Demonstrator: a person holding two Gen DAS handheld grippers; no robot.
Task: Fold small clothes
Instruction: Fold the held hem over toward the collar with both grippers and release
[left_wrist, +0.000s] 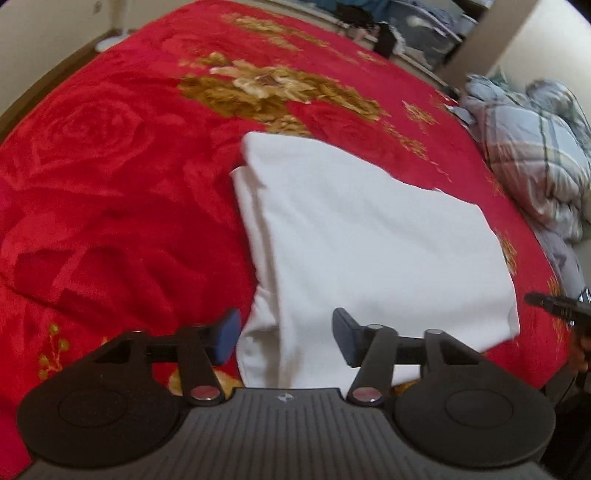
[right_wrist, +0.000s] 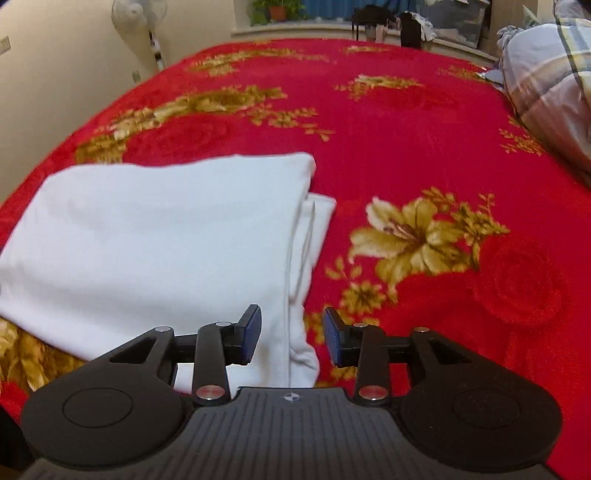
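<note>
Your folded white garment lies flat on the red blanket that covers the bed, close to the bed's near edge, where you are standing. It is folded into a thick rectangle, and several layers show stacked along both of its side edges. In the left wrist view, your left gripper hangs over the garment's near left corner with its jaws standing fairly wide apart. The blue pads are clear of the cloth and press on nothing, though white fabric shows in the gap between them. In the right wrist view, your right gripper sits at the garment's near right corner with a narrower gap. The layered corner of the cloth lies between its fingers, but the pads do not squeeze it, so neither tool is holding anything. A dark piece of your right tool pokes in at the right border of the left wrist view, just off the garment's right edge. The blanket carries gold flower patterns, and one large gold lily lies to the right of the garment on bare blanket. A crumpled plaid quilt is bunched up along the bed's far right edge, well apart from the garment. Beyond the bed's far left corner, a white standing fan is against the wall, and potted plants sit on a ledge past the far edge.
</note>
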